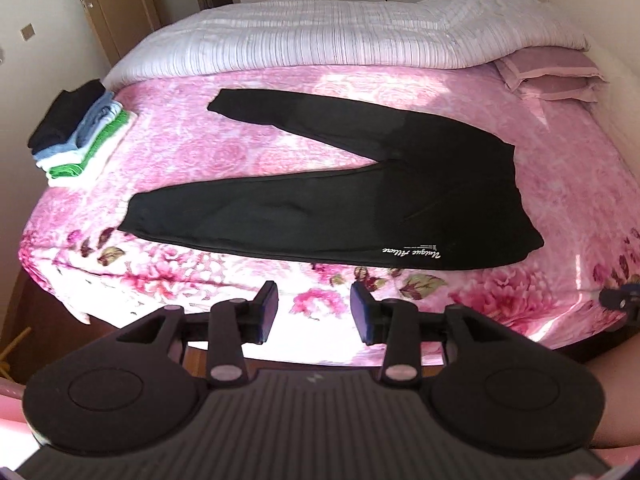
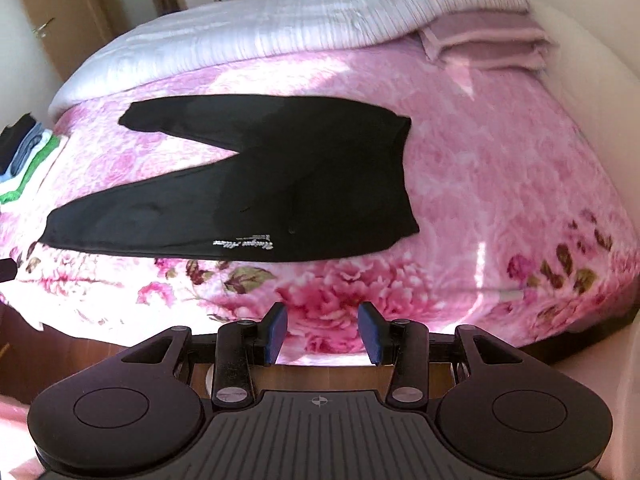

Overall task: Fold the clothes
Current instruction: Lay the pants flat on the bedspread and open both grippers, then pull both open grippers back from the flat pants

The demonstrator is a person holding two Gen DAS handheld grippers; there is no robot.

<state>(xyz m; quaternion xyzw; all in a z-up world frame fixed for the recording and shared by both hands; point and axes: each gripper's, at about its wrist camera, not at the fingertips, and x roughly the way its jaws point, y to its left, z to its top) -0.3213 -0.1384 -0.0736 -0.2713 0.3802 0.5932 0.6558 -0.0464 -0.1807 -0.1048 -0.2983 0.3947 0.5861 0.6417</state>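
Black trousers (image 1: 360, 192) lie flat on a pink flowered bedspread (image 1: 540, 200) in the left wrist view, the two legs spread apart in a V that points left, the waist to the right, white script lettering (image 1: 412, 255) near the front hem of the waist end; the left gripper (image 1: 314, 312) hangs over the near edge of the bed, well short of the trousers, its blue-padded jaws parted with nothing between them; a stack of folded clothes (image 1: 76, 132), black on top, then blue, white and green, sits at the left edge of the bed; a pale striped quilt (image 1: 340, 36) lies bunched along the far side, with a folded pink blanket (image 1: 552, 76) at its right end; a wooden door (image 1: 108, 4) stands beyond.

From the right wrist view the same trousers (image 2: 240, 200) lie left of centre, apart from the right gripper (image 2: 322, 332); its jaws also stand released and empty above the bedspread's (image 2: 500, 180) near edge; the folded stack (image 2: 28, 148) shows at the far left; the picture is slightly blurred.
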